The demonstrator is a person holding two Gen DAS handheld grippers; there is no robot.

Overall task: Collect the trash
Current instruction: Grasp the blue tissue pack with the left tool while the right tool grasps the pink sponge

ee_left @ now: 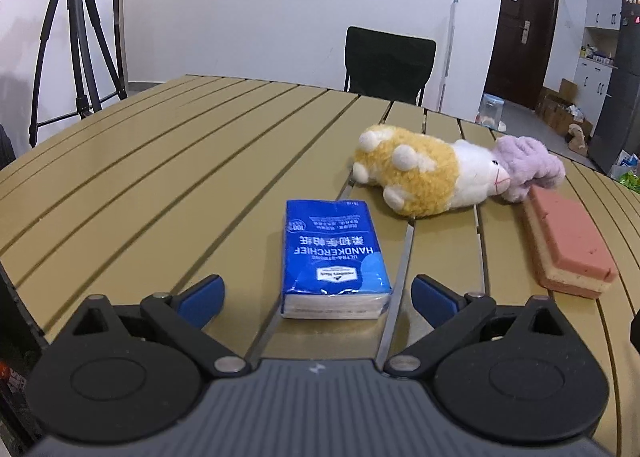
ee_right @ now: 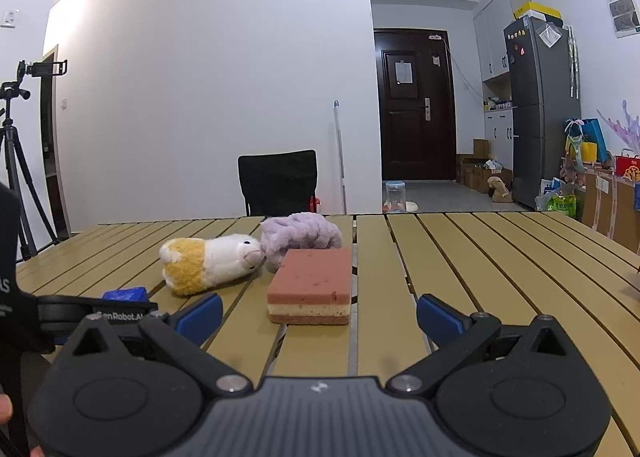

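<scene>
A blue handkerchief tissue pack (ee_left: pixel 334 261) lies flat on the slatted table, just ahead of my open, empty left gripper (ee_left: pixel 318 297), its near end between the fingertips. A pink and cream sponge block (ee_right: pixel 310 285) lies just ahead of my open, empty right gripper (ee_right: pixel 319 313); it also shows in the left wrist view (ee_left: pixel 568 245). A white and yellow plush toy (ee_left: pixel 428 173) lies on its side beyond the pack, also in the right wrist view (ee_right: pixel 208 261). A lilac cloth (ee_right: pixel 300 237) sits bunched by the toy's head.
The tan slatted table (ee_left: pixel 160 161) runs to the far edge, with a black chair (ee_right: pixel 278 181) behind it. A tripod (ee_left: pixel 76 41) stands at the left. The left gripper's body (ee_right: pixel 96 315) shows at the left of the right wrist view, the tissue pack (ee_right: pixel 124 293) behind it.
</scene>
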